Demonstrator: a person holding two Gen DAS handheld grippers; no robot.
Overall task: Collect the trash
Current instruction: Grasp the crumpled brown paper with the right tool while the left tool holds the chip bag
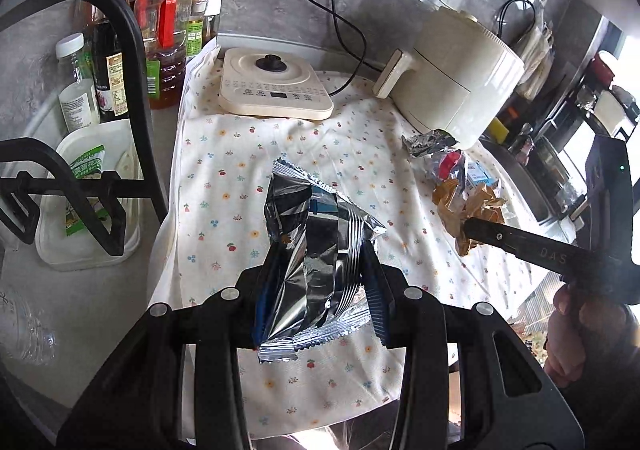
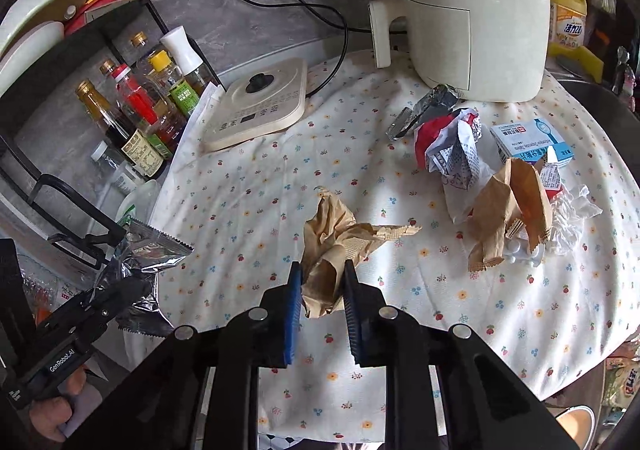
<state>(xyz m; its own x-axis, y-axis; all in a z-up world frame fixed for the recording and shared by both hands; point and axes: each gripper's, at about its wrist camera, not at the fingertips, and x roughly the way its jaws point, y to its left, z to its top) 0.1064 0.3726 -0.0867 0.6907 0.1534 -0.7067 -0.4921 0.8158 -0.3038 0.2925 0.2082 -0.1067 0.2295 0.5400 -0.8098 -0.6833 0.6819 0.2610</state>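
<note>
Left gripper [image 1: 320, 282]: jaws clamped on a silver foil wrapper [image 1: 316, 250], held up off the floral tablecloth [image 1: 224, 177]. Wrapper sticks out past the blue finger pads on both ends.

Right gripper [image 2: 322, 290]: jaws pinching a crumpled brown paper wad [image 2: 336, 246], also above the cloth; a loose tail of the paper trails off to the right.

Landmark = white air fryer [image 2: 472, 9], standing at the far edge of the cloth.
- Just in front of the fryer: crumpled foil scrap [image 2: 428, 109], touching or nearly touching its base.
- Further in front of it: red/white printed wrapper [image 2: 448, 145], blue-white carton [image 2: 528, 141], brown paper bag [image 2: 508, 209] and clear plastic [image 2: 576, 213], all bunched in one pile.
- Left of the fryer: cream induction cooker [image 2: 260, 109], its cord running up to the wall socket.
- Far left of the fryer, past the cooker: sauce bottles [image 2: 136, 109] off the cloth beside a black rack.
</note>
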